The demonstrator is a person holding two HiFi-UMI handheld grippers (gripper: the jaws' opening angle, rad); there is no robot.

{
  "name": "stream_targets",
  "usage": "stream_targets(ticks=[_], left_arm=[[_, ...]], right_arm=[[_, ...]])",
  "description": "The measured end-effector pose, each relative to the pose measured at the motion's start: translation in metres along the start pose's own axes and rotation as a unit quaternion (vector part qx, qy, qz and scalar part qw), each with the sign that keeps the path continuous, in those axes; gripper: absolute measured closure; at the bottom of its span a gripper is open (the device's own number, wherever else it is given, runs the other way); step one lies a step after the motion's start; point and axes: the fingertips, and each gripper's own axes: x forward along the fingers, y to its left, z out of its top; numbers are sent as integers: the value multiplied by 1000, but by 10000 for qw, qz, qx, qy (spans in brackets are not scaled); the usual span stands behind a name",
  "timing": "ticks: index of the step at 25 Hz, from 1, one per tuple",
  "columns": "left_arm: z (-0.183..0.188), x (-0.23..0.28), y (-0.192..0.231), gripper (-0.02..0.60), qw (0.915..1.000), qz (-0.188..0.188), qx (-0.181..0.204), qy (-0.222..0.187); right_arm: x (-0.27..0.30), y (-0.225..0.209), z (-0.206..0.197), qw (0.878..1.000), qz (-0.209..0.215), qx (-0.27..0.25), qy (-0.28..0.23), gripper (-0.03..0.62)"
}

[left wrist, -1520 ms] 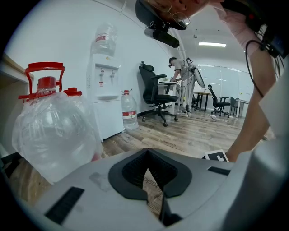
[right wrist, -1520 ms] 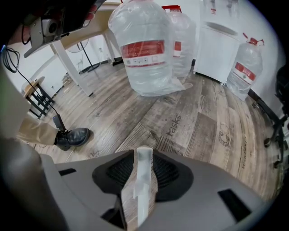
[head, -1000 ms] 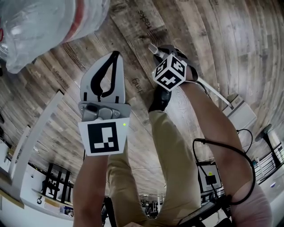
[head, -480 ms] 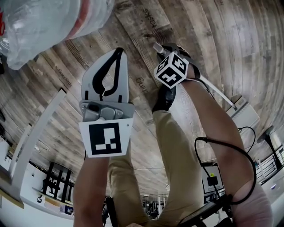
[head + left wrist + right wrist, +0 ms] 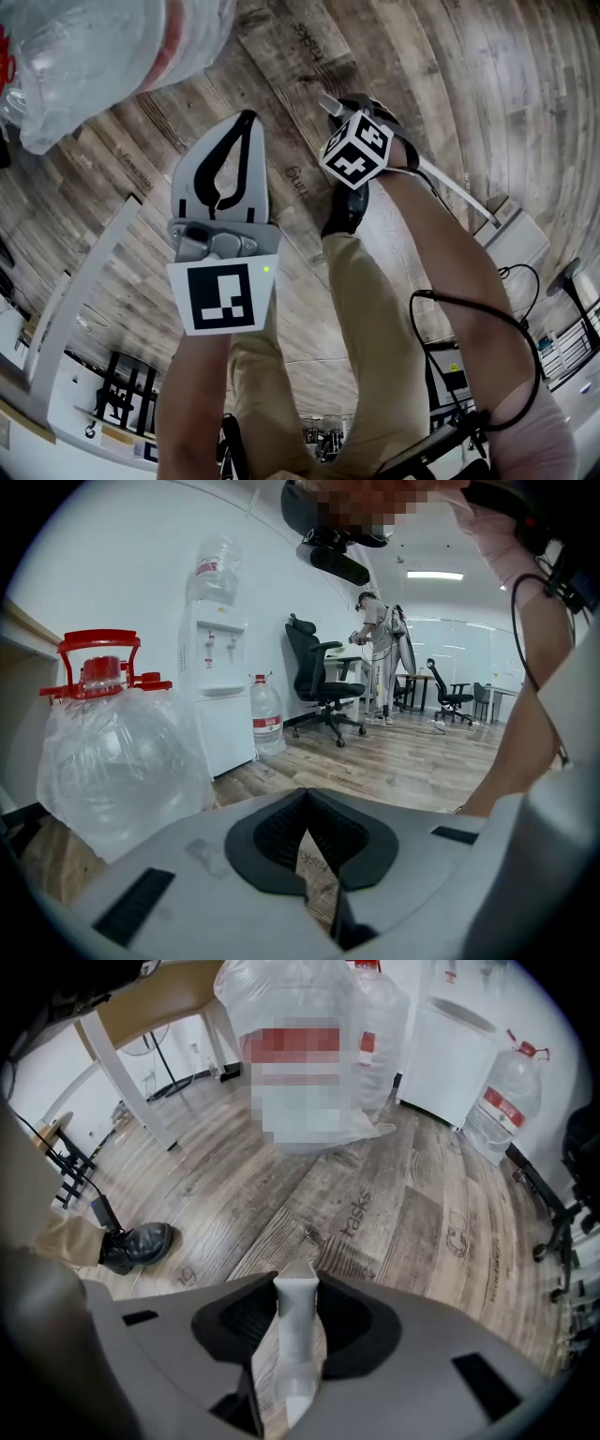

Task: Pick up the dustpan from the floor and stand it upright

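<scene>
While the grey-brown wooden plank floor [image 5: 450,75] lies below, with a large plastic-wrapped water bottle [image 5: 84,56] nearby, the dustpan's slim pale-grey handle [image 5: 297,1335] is clenched in the right claw [image 5: 297,1276] above the floor. The left claw [image 5: 307,789] is closed on nothing. The lift appears done. Next, a steady lowering to an upright stand is called for.

I saw bare floor [image 5: 487,84] ahead on the right. A big bagged water jug [image 5: 84,56] blocked the way left of the left gripper [image 5: 246,116], with a table leg [image 5: 80,291] on that side too. A shoe [image 5: 345,208] lay in the middle.
</scene>
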Motion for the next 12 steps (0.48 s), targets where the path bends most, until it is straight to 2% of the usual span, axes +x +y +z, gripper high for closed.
stream_targets(ticks=[12], left_arm=[[86,-24,-5,572,9981,-208,154,-550]], right_arm=[[-102,-15,4,9985,-364,337,-225,461]])
